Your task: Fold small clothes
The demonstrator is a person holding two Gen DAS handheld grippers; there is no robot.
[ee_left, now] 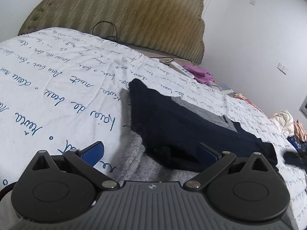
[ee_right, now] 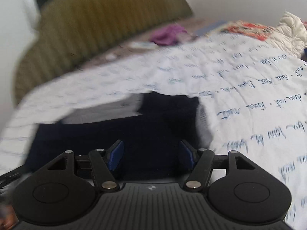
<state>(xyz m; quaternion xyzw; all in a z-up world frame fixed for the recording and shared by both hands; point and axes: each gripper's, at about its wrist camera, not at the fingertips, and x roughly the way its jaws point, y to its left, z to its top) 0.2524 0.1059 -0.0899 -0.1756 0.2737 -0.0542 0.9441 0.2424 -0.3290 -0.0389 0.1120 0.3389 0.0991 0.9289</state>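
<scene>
Both claws, left [ee_left: 150, 153] and right [ee_right: 151, 156], stood open and empty over the navy garment [ee_left: 182, 118], laid flat on the quilt [ee_left: 57, 67] so its fold would hold.

Left gripper [ee_left: 150, 153] gapes wide; right gripper [ee_right: 151, 154] (blurred) stands parted, empty.

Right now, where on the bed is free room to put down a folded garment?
Free: the white cover between the headboard and the dark garment. Crowded: the far edge, with purple cloth and piled clothes.
</scene>
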